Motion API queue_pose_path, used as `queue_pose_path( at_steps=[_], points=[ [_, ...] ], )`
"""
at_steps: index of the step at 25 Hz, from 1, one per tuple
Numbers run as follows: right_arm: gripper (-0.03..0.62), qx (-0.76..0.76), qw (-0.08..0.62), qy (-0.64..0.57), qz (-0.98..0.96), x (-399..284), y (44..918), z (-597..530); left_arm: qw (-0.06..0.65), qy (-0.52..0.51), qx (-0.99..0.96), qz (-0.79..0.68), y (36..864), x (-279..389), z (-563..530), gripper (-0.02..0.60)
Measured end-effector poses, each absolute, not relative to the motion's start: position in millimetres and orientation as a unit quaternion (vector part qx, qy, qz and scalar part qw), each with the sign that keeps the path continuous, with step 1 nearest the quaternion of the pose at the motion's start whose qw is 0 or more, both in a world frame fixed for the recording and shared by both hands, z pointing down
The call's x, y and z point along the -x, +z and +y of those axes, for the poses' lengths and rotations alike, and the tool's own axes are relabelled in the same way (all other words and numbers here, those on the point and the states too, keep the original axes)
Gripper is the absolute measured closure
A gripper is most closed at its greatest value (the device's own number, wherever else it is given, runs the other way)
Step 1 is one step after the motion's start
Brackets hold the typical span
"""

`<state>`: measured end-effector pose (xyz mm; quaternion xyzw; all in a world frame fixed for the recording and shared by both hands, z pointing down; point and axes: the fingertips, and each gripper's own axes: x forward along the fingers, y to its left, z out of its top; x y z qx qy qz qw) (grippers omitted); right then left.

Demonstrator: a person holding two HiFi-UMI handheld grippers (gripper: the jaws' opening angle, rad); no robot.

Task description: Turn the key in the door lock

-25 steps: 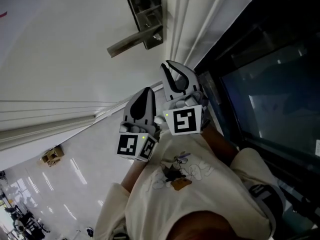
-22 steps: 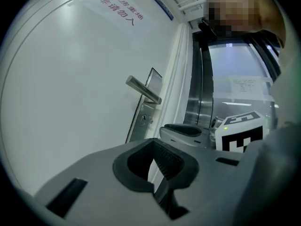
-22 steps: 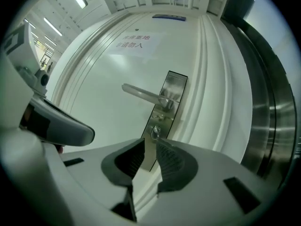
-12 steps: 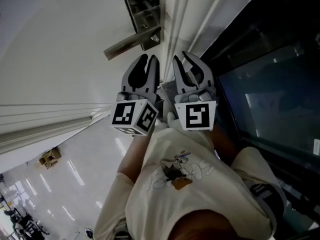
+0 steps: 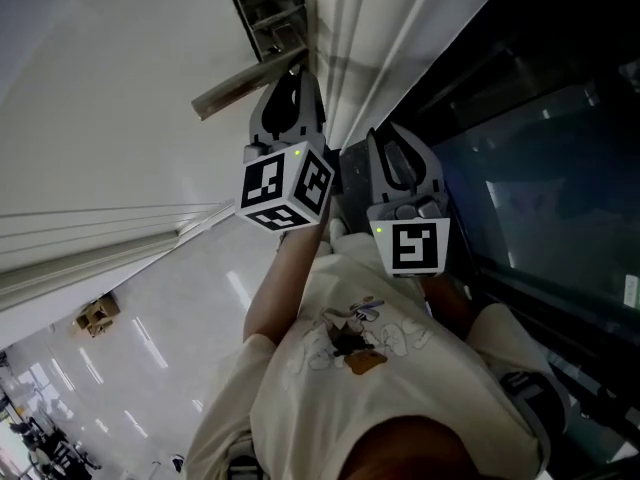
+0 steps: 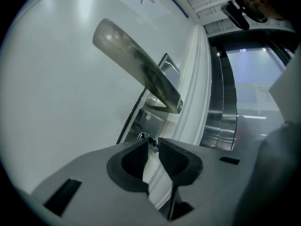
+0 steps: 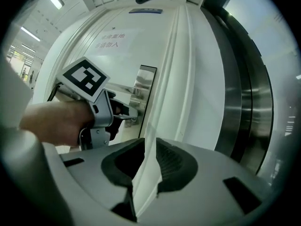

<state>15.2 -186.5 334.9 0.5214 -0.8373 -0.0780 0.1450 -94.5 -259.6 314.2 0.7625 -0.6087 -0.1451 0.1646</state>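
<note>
A white door carries a steel lever handle [image 6: 136, 67] above a steel lock plate [image 6: 149, 119]. A small key [image 6: 151, 144] on a ring sticks out of the plate below the handle. My left gripper [image 6: 151, 146] points level at the plate. Its jaws are opening, and the key sits just past the tips, in line with the gap, with no pad pressing on it. In the head view the left gripper [image 5: 289, 80] covers the plate under the handle [image 5: 240, 86]. My right gripper [image 5: 392, 146] hangs open beside the white door frame, holding nothing. From it the left gripper [image 7: 123, 111] shows against the plate [image 7: 145, 86].
White door-frame moulding [image 5: 360, 38] runs between the two grippers. A dark glass panel in a metal frame [image 5: 540, 168] fills the right side. Glossy floor [image 5: 130, 328] lies at the lower left. The person's shirt [image 5: 370, 368] fills the bottom.
The left gripper rose to the lock plate under the handle and its jaws went from shut to open. The right gripper drew back to the right, away from the door.
</note>
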Motion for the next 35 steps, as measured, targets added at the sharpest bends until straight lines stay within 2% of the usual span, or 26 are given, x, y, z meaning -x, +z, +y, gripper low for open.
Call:
queue_pose_path(
  at_steps=[3,11,22,28,35],
  points=[
    [0.516,-0.522,0.144,-0.065,-0.838,-17,340,-183,0.131,-0.116,-0.759,-0.627,312,94,-259,0.52],
    [0.516,-0.528,0.132,-0.044,-0.838,-23,346,-183,0.025,0.035,-0.78,-0.624,311,88,-260,0.517],
    [0.516,-0.526,0.121,-0.028,-0.841,-26,352,-180,-0.088,0.228,-0.771,-0.588,317,81,-261,0.513],
    [0.516,-0.522,0.117,-0.023,-0.845,-23,355,-178,-0.185,0.337,-0.736,-0.557,318,76,-260,0.52],
    [0.516,-0.515,0.108,-0.024,-0.85,-20,354,-178,-0.27,0.418,-0.7,-0.512,322,72,-258,0.533]
  ],
)
